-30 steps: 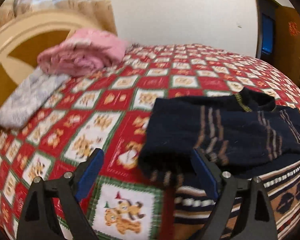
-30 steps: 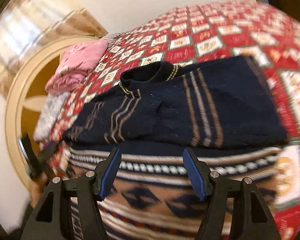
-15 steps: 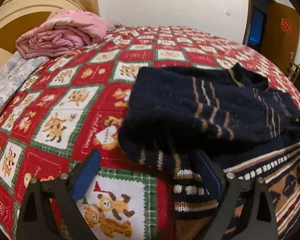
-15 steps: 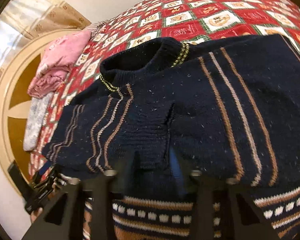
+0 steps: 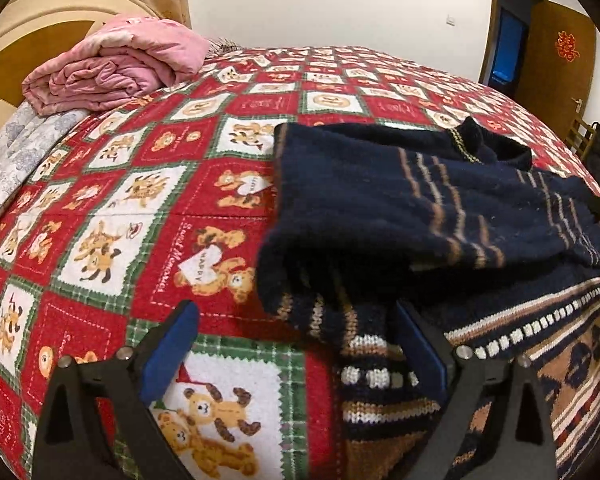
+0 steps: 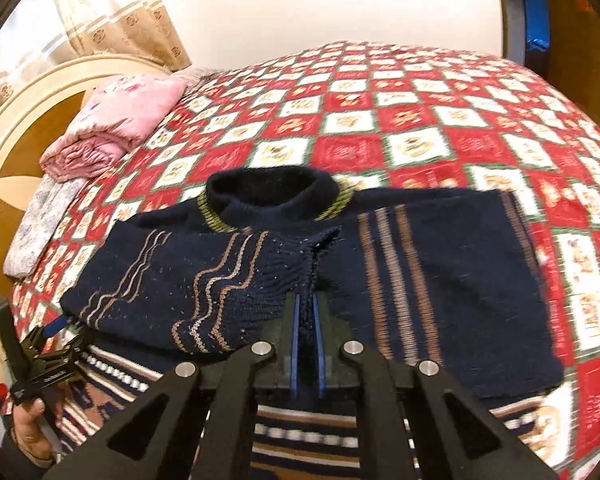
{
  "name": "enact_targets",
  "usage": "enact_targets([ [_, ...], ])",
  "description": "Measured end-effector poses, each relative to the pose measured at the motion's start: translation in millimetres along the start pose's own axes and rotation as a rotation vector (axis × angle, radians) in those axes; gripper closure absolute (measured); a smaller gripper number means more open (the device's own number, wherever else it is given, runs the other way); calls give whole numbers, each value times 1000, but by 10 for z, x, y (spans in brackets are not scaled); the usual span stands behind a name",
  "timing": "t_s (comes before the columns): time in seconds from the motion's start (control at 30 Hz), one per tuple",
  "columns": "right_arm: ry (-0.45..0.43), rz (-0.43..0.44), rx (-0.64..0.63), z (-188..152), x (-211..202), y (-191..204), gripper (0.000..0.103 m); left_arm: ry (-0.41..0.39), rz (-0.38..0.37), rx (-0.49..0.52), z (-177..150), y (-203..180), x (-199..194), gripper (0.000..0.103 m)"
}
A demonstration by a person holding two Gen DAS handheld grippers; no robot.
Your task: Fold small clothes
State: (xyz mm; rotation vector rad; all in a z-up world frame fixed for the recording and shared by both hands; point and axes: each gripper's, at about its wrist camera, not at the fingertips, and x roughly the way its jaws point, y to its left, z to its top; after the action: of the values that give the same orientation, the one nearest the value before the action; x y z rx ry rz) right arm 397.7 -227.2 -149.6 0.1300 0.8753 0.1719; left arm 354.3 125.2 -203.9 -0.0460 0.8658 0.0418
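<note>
My right claw (image 6: 306, 322) is pressed together on a fold of the navy sweater (image 6: 300, 264), the two blue pads pinching a ridge of ribbed knit that stands up between them, just below the collar (image 6: 272, 196). The sweater lies on the bed's red teddy-bear quilt (image 6: 380, 120), near the edge closest to me, collar pointing toward the far side of the bed; one sleeve with wavy tan stripes is folded across its front, and its patterned brown-and-white lower part hangs toward me under the claw. My left claw (image 5: 296, 344) is spread wide, its blue pads far apart and pressing on nothing. One pad hovers over the quilt (image 5: 140, 200) beside the sweater, while the other sits at the sweater's (image 5: 420, 208) banded hem; whether it touches the knit I cannot tell. The folded sleeve end droops just ahead of the gap between them. In the right wrist view my left claw (image 6: 66, 330) shows at the sweater's left edge, with my hand (image 6: 28, 428) gripping its handle. Beyond the sweater, toward the headboard (image 5: 28, 24), a folded pink blanket (image 5: 112, 68) rests on a grey-white patterned pillow (image 5: 16, 156), well apart from the sweater.
</note>
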Motion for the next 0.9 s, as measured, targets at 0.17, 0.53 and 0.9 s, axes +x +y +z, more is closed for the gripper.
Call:
enact_targets([
  [0.17,2,-80,35,-7,12,-330,97,-36,-66,3,-24,10,-78,5],
  [0.53,11,-192,4,-74,218,-452,88,-195,-138,-13,-57,52,-448,4],
  [0.9,33,-55,-204,-133,235,80,67,-66,48,24,266,-175,-183,2],
])
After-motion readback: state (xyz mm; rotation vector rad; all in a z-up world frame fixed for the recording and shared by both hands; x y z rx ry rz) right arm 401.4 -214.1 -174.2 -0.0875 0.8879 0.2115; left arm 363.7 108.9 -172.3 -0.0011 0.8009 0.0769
